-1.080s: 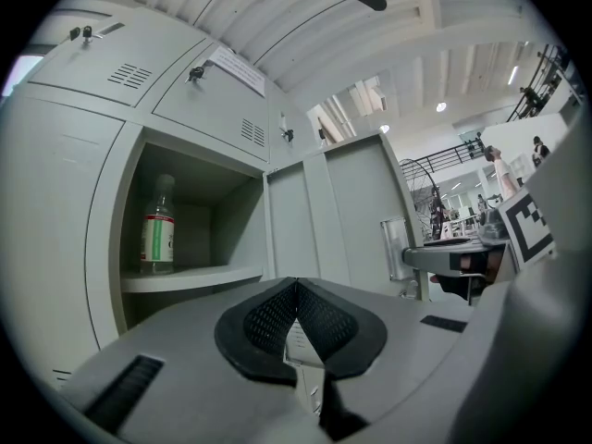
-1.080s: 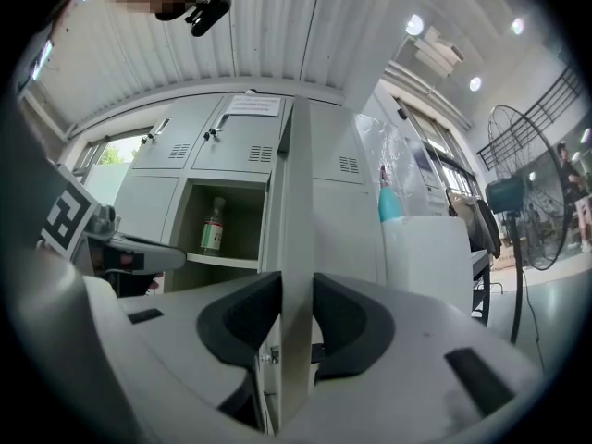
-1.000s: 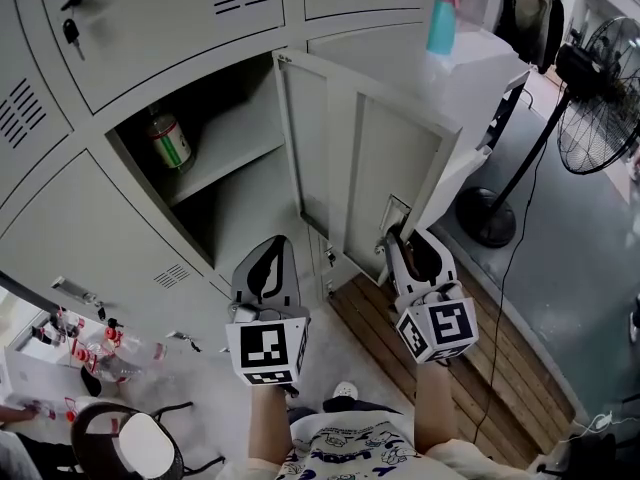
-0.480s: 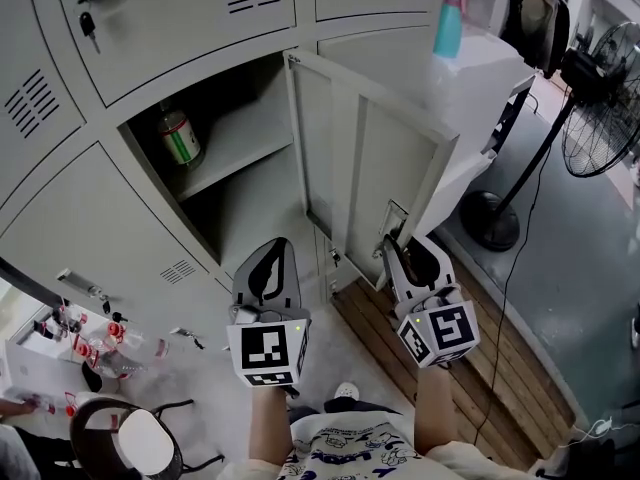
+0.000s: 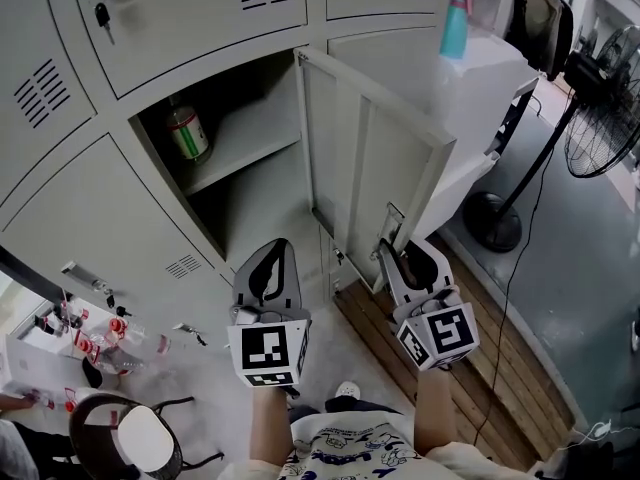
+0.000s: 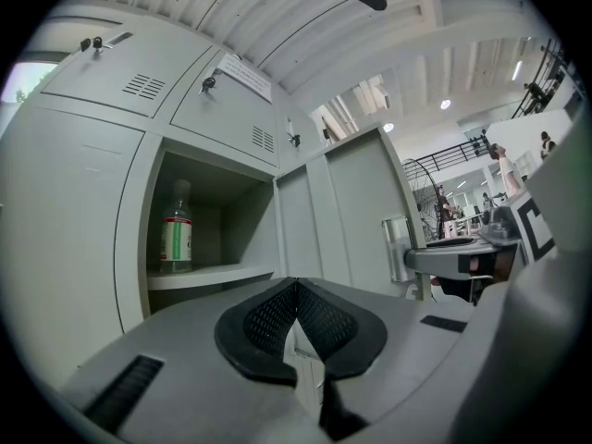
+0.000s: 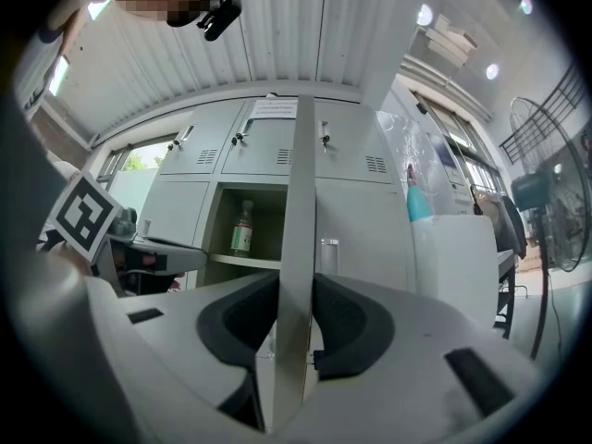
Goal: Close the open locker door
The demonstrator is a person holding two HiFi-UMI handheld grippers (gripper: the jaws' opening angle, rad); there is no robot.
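Nudged slightly inward, the locker door [image 5: 370, 158] sits clamped in my right gripper [image 7: 294, 336], left gripper [image 6: 298, 314] closed empty; most swing remains.

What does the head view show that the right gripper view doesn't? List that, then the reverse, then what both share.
Head view only: the chair at lower left and the wooden floor boards at the lockers' foot.
Right gripper view only: the right gripper shut on the thin edge of the locker door, seen edge-on, and the ceiling lights.
Both: the bottle on the open locker's shelf, the teal bottle and the fan.
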